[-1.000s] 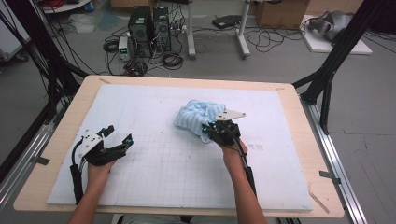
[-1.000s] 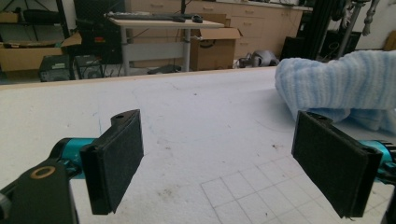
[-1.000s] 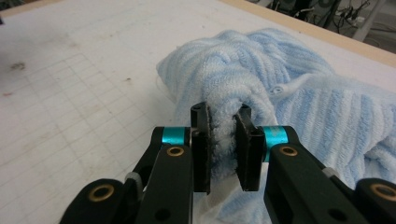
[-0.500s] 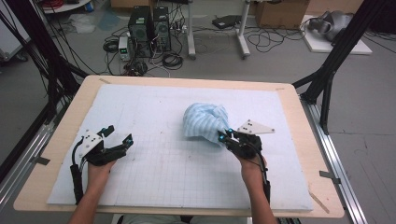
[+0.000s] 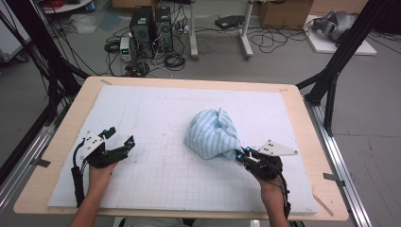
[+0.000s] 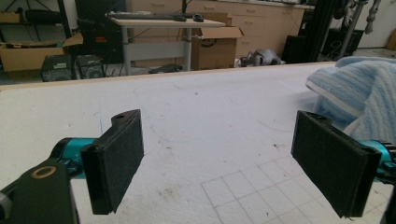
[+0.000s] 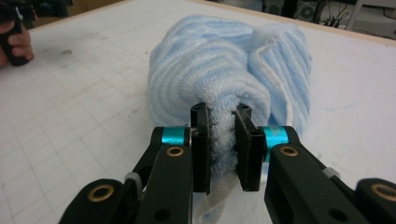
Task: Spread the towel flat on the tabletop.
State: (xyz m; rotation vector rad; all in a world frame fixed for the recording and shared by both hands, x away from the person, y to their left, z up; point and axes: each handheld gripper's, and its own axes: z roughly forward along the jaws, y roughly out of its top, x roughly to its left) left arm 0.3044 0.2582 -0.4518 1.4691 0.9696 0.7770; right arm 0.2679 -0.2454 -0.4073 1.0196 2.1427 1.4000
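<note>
Right gripper (image 7: 220, 140) is clamped on a fold of the striped blue towel (image 7: 224, 65) bunched just ahead – thin bite may slip w/ drag; left gripper (image 6: 233, 158), jaws apart, can't help.

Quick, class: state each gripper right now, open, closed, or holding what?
Left gripper: open, nothing between its jaws.
Right gripper: closed on a fold of the blue towel.

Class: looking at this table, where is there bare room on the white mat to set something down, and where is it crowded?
Free: the mat between the left tool and the towel, plus its far strip. Crowded: the near right, where the right tool grips the towel.
</note>
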